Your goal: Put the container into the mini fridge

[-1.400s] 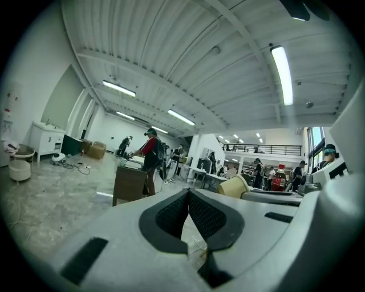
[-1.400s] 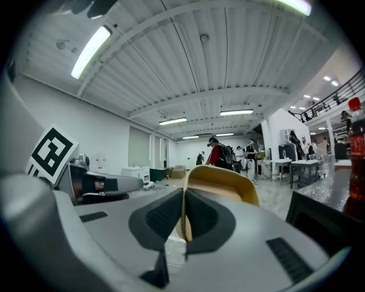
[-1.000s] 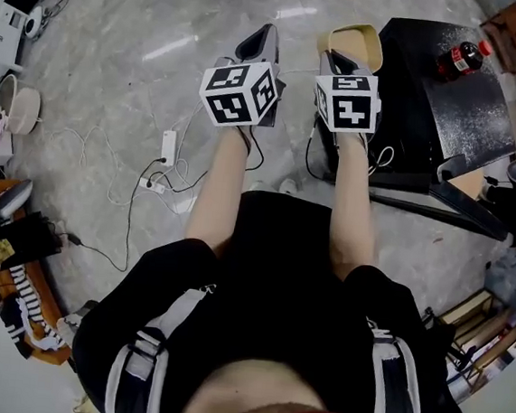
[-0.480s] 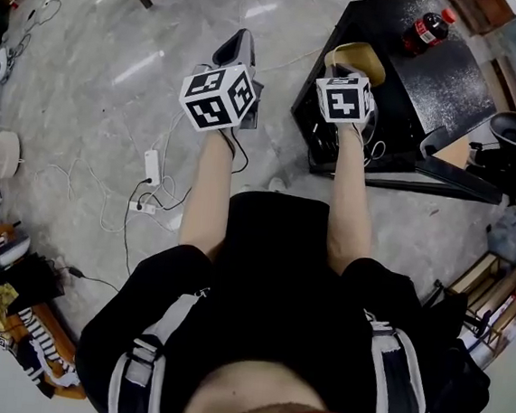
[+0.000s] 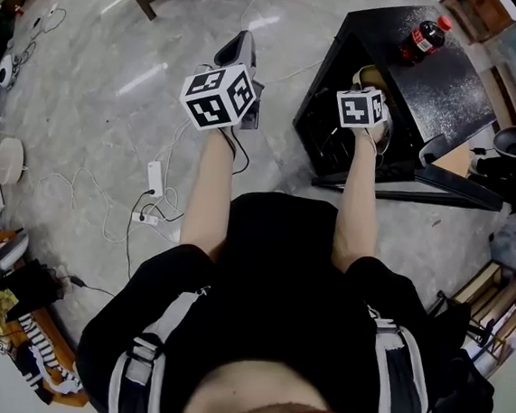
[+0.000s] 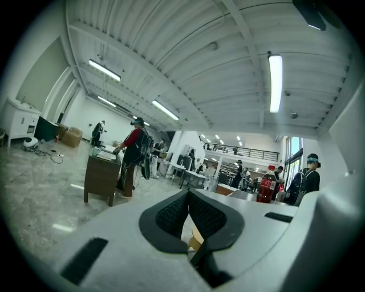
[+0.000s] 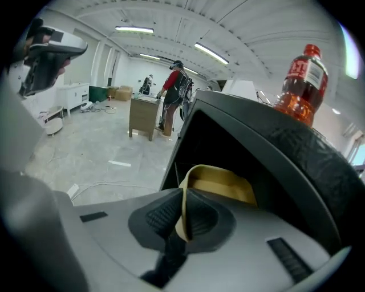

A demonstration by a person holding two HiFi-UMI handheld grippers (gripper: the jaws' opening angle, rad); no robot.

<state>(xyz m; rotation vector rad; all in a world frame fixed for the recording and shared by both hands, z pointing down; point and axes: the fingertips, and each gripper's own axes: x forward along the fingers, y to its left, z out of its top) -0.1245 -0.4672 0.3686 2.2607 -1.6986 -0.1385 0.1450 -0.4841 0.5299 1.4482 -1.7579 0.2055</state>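
Right gripper [image 7: 182,219] clamps the near rim of the tan container [image 7: 219,182], jaws tight on its wall. The container is at the mini fridge's [image 5: 450,92] open front, with the dark cavity behind it and the top edge close above. The door [image 5: 423,185] is swung wide. A soda bottle [image 5: 419,40] stands on the fridge top. Left gripper [image 6: 188,219] is empty, jaw tips together, over open floor [image 5: 114,96] left of the fridge.

The site is an open workshop hall: white ribbed ceiling [image 6: 171,51], long fluorescent tube lights [image 6: 275,82], polished grey stone floor [image 5: 116,78], brown wooden desk [image 6: 101,178], standing people [image 6: 134,153].
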